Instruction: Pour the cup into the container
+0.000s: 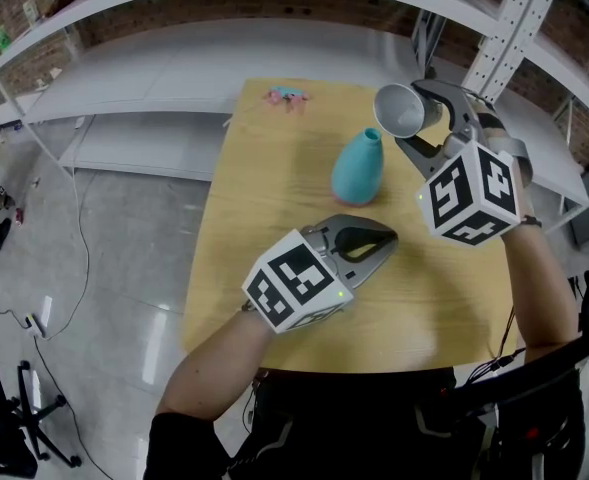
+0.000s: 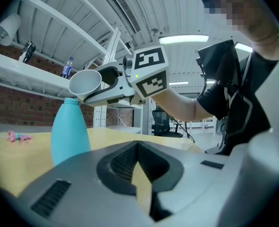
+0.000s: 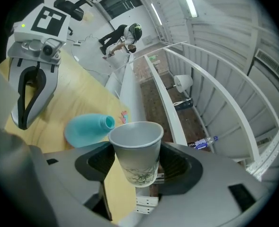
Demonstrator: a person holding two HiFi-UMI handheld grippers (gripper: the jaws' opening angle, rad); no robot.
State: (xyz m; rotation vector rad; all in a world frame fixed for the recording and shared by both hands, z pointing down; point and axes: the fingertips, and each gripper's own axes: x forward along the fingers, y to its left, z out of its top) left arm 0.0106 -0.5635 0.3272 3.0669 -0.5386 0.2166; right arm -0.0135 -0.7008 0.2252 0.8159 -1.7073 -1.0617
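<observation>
Head view showed the right gripper point(image 1: 421, 123) holding the white cup point(image 1: 398, 111) tight. The cup was tipped sideways, just above the blue bottle point(image 1: 358, 168) on the wooden table point(image 1: 264, 218). The left gripper point(image 1: 372, 242) was near the bottle, its 2 jaws closed on nothing.

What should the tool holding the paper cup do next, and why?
Probably ease the paper cup sideways until its rim sits right over the narrow mouth of the teal vase, before tipping more. The right tool grips the cup, already tilted, just above and beside the vase's neck, and nothing seems to be pouring yet. The left tool sits shut and empty nearby.
</observation>
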